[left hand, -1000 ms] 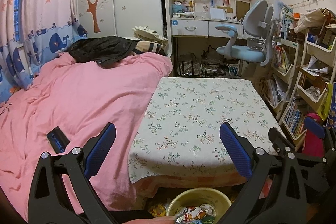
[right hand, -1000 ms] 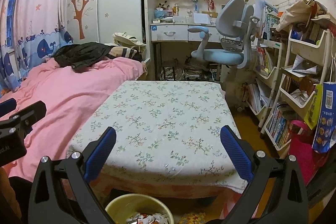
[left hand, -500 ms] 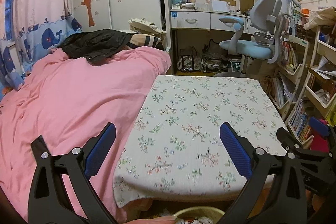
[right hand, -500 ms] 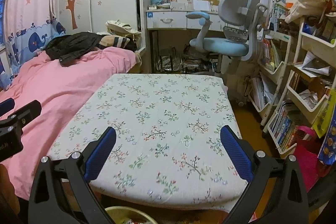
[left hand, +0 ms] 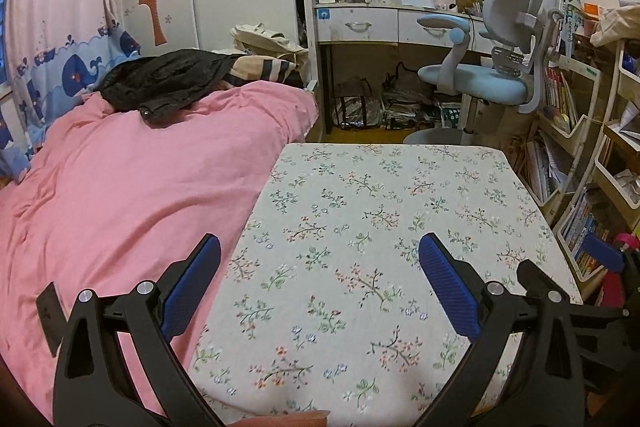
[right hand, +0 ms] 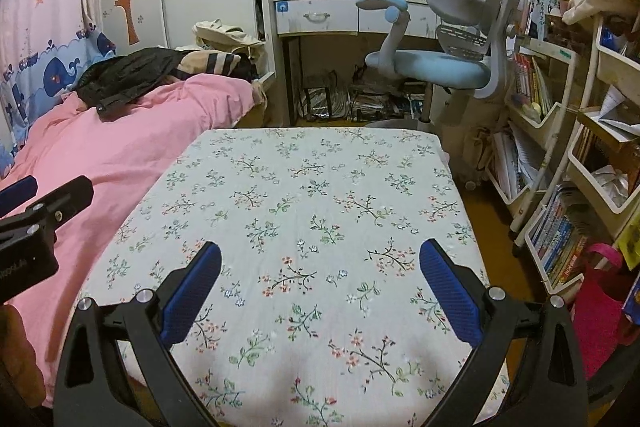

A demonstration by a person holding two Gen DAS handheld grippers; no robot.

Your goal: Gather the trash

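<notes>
L gripper (left hand: pixel 320 291) spread wide, nothing btwn the blue pads, held over near edge of floral-cloth table (left hand: pixel 384 211). R gripper (right hand: pixel 320 291) same: spread, nothing held, over the same table (right hand: pixel 312 187). No trash or bin visible in either view; can't tell where it is.

L to R: whale-print curtain (left hand: pixel 60 67) cut off at frame edge. Pink duvet bed (left hand: pixel 132 187) just beside table's L side, black jacket (left hand: pixel 160 83) lying on its far end w/ striped fabric (left hand: pixel 260 71) partly hidden behind it. Desk (left hand: pixel 380 23) at back, bags + paper stacks underneath too dark to make out. Blue-grey desk chair (left hand: pixel 492 79) beyond table's far R corner. White bookshelf racks (right hand: pixel 560 147) on R, books blurred, titles unreadable. Pink bag (right hand: pixel 604 307) low R, partly cut off. Part of L gripper body (right hand: pixel 36 227) pokes into R wrist view at L edge.
</notes>
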